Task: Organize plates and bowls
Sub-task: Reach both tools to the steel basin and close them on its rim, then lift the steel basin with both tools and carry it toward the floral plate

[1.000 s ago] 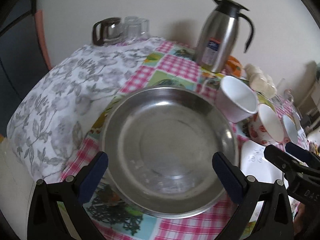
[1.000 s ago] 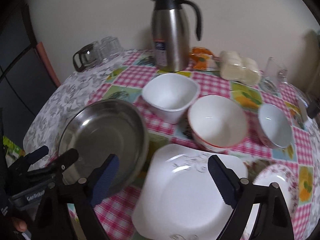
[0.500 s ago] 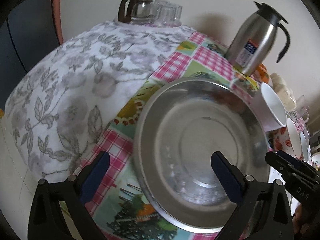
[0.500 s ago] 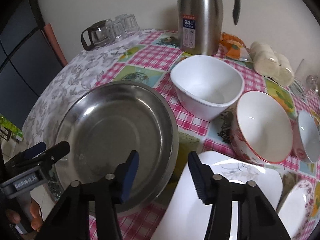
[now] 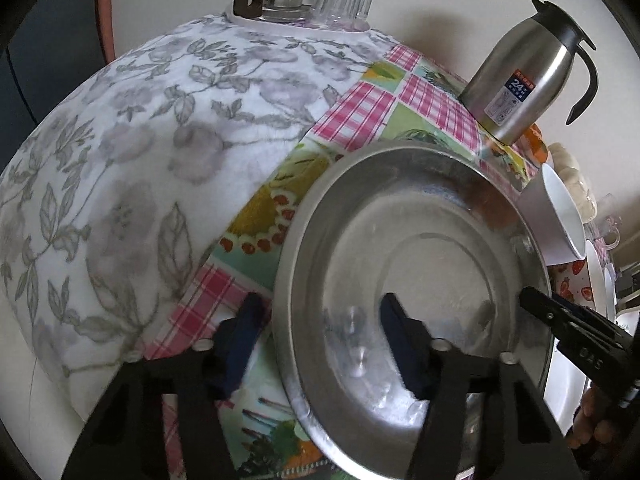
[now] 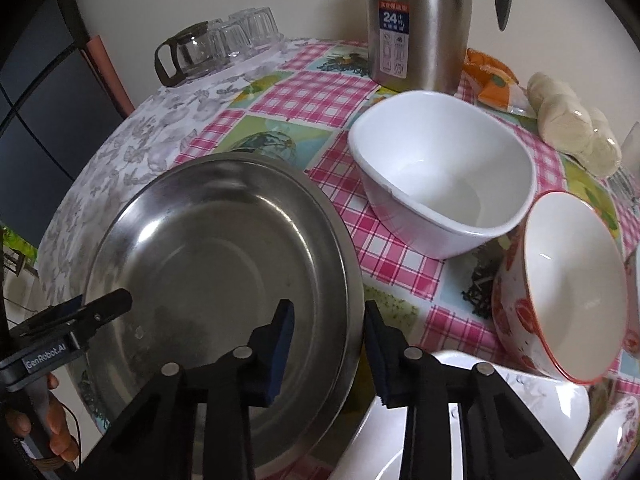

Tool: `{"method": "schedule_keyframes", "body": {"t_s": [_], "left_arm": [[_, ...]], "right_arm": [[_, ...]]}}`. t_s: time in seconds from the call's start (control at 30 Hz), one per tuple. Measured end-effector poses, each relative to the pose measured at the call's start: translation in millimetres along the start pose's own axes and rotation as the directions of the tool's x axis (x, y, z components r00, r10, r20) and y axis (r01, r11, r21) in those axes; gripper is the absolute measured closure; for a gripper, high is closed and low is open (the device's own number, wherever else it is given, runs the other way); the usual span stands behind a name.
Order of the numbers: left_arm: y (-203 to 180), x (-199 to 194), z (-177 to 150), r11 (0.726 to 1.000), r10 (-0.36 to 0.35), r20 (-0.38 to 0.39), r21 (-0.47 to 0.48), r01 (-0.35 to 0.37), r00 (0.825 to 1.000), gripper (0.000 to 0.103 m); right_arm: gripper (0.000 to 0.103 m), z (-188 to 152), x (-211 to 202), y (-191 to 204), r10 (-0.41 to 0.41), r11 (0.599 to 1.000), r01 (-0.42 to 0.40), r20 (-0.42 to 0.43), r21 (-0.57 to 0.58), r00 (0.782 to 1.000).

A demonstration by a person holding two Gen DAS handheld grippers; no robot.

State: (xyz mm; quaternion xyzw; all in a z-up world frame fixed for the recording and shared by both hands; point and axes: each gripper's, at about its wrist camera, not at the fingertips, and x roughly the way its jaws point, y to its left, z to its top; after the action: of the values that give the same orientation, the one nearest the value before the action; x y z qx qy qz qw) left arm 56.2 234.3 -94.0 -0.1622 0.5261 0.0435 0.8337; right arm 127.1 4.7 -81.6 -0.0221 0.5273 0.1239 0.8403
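Two hand-held claws straddle opposite edges of a large stainless steel basin [image 6: 216, 264] on a crowded worktop [image 6: 304, 96] spread with a pink-checked, fruit-print oilcloth and a grey floral cloth [image 5: 132, 152].

The left claw [image 5: 320, 344] has one blue-padded finger [image 5: 240, 340] outside the basin's near-left rim and the other inside the bowl. Its jaws are closing with the rim between them, and a gap shows on both sides of the metal.

The right claw [image 6: 326, 344] straddles the basin's right rim the same way, its jaws also closing. The outer pad sits just beside the rim; whether either pad presses the metal cannot be told.

Seen from the right wrist camera, the left tool carries the lettering "GenRobot.AI", with a person's fingers [image 6: 60, 440] curled around its handle.

Behind the basin stands a steel vacuum jug [image 6: 416, 24] with a black handle; its blue label shows a large "24", the rest too small to read.

A squarish white bowl [image 6: 444, 176] sits just right of the basin, and a red-rimmed bowl with a strawberry pattern [image 6: 560, 300] is beside that. A white plate [image 6: 532, 404] lies at the near right, close to the basin's edge.

A glass coffee pot [image 6: 184, 56] and upturned tumblers [image 6: 248, 32] stand at the far left of the worktop, while an orange packet [image 6: 492, 80] and a bag of pale buns [image 6: 576, 132] lie at the far right.
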Motion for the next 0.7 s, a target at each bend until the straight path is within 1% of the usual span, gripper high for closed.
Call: {"method": "schedule_keyframes", "body": {"t_s": [0.07, 0.23, 0.27, 0.37, 0.43, 0.57, 0.7], "left_arm": [[0, 2, 3, 1.0, 0.006, 0.001, 0.003, -0.006, 1.0, 0.061], [2, 4, 9, 1.0, 0.03, 0.008, -0.001, -0.03, 1.0, 0.071], [3, 4, 9, 0.999, 0.036, 0.01, -0.001, -0.036, 0.999, 0.072], [6, 2, 10, 0.999, 0.034, 0.011, -0.007, -0.034, 0.999, 0.073], [10, -2, 9, 1.0, 0.014, 0.016, -0.017, -0.013, 1.0, 0.073], [15, -17, 5, 0.999, -0.01, 0.038, -0.031, 0.011, 0.999, 0.073], [12, -36, 2, 1.0, -0.003, 0.07, -0.023, 0.005, 0.998, 0.073]], "right_arm": [[0.07, 2, 6, -3, 0.012, 1.0, -0.012, -0.007, 0.007, 1.0], [0.081, 3, 17, -7, 0.027, 0.999, -0.027, -0.017, 0.021, 0.999], [0.082, 3, 17, -7, 0.029, 0.999, -0.028, -0.014, 0.019, 0.999], [0.084, 2, 16, -9, 0.055, 0.998, -0.054, -0.02, 0.039, 0.998], [0.084, 0, 14, -10, 0.074, 0.996, -0.073, -0.021, 0.047, 0.997], [0.084, -6, 8, -4, 0.084, 0.996, -0.083, -0.028, 0.026, 0.996], [0.084, -11, -8, 3, 0.093, 0.996, -0.093, -0.009, -0.002, 0.996]]}}
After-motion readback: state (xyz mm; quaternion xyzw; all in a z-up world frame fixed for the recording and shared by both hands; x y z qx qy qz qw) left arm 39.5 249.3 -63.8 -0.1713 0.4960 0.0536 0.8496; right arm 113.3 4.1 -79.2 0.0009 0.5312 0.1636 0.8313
